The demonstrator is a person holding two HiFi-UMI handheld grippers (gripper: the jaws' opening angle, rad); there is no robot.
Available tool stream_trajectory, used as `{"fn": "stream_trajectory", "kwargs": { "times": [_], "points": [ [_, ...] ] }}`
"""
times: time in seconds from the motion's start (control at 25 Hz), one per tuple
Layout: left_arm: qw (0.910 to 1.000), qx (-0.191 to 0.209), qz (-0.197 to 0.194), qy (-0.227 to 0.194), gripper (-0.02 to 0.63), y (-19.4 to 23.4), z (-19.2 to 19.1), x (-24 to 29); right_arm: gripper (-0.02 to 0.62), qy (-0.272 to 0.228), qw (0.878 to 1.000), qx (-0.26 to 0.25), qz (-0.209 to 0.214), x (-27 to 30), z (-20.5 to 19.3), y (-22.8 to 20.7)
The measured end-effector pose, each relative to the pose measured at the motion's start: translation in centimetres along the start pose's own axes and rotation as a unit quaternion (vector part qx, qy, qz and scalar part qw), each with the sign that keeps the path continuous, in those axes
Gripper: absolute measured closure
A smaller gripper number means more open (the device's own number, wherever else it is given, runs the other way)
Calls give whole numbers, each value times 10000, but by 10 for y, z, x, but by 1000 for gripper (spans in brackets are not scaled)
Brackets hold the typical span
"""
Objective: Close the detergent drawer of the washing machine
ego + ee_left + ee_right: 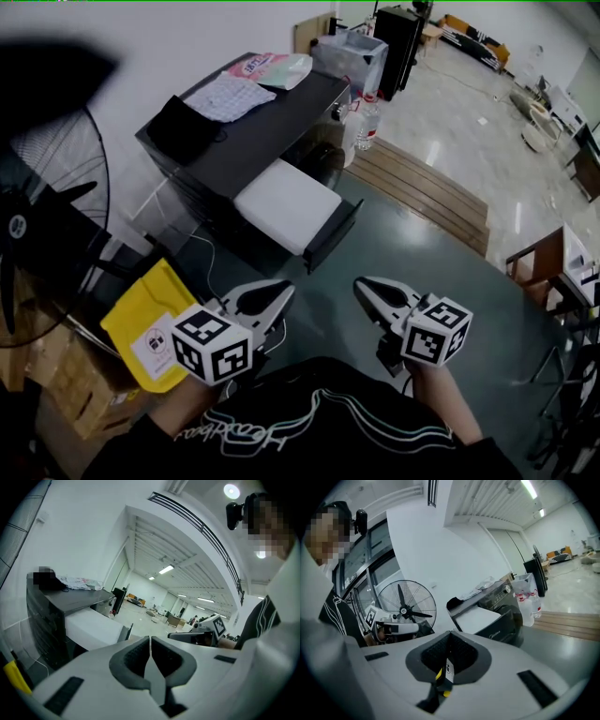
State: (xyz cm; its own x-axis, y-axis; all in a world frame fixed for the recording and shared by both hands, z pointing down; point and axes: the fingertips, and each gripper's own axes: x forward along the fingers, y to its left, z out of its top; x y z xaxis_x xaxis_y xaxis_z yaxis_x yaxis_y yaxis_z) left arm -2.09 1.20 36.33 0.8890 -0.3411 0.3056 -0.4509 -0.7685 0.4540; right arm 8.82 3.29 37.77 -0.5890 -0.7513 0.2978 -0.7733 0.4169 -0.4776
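Drawer sticks out of the washing machine. Left gripper and right gripper both pressed together, well short of it.

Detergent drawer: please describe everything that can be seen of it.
The detergent drawer stands pulled far out of the dark washing machine, level, toward the person. Its top looks flat, plain white; its front panel is dark like the machine. The left gripper and right gripper, both shut, hang short of it.
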Motion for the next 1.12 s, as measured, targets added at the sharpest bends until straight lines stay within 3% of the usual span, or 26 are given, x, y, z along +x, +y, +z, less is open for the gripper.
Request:
{"fn": "stream_trajectory", "kwargs": {
  "times": [0.64, 1.12],
  "points": [
    [9975, -349, 610, 96, 574, 61, -5, 32, 568, 529, 9981, -114, -307, 49, -14, -101],
    [9878, -841, 1309, 99, 574, 98, -8, 57, 569, 974, 9949, -254, 30, 94, -8, -154]
  ]
}}
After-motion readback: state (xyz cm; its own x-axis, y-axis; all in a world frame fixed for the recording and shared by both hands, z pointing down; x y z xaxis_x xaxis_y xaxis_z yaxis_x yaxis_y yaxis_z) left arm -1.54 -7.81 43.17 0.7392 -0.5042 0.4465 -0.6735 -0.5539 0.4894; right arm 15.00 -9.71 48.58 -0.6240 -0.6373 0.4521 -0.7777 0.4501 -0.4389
